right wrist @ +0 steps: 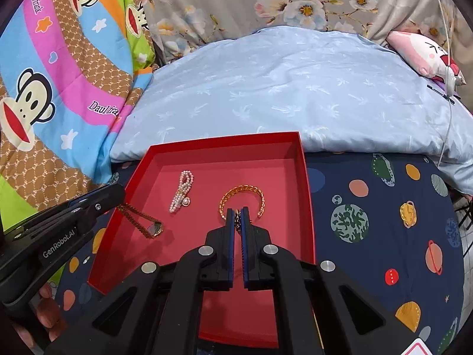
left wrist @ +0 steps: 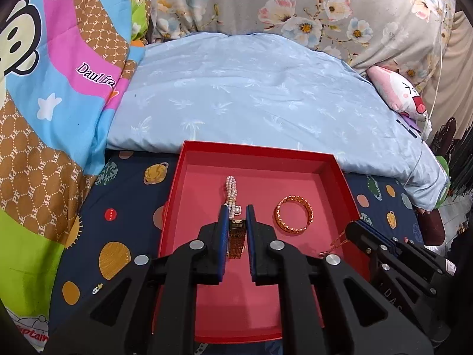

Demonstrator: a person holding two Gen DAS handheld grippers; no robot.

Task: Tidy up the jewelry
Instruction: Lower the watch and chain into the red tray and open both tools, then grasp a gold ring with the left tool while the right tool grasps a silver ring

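Observation:
A red tray (left wrist: 257,148) (right wrist: 224,139) lies on the dark planet-print sheet. Inside it are a pearl bracelet (left wrist: 231,189) (right wrist: 181,190) and a gold bangle (left wrist: 294,213) (right wrist: 236,190). My left gripper (left wrist: 237,211) (right wrist: 121,195) is shut on the band of a gold watch (left wrist: 236,238) (right wrist: 155,229); the watch hangs down over the tray's left side, its face at the tray floor. My right gripper (right wrist: 237,214) (left wrist: 350,229) is shut on a thin gold chain (right wrist: 237,220) (left wrist: 334,245) just in front of the bangle, over the tray's right side.
A light blue pillow (left wrist: 251,94) lies right behind the tray, and a floral pillow (left wrist: 295,6) stands behind that. A monkey-print quilt (left wrist: 53,88) is piled at the left. A pink plush (left wrist: 396,91) sits at the far right. A hand (right wrist: 44,310) holds the left gripper.

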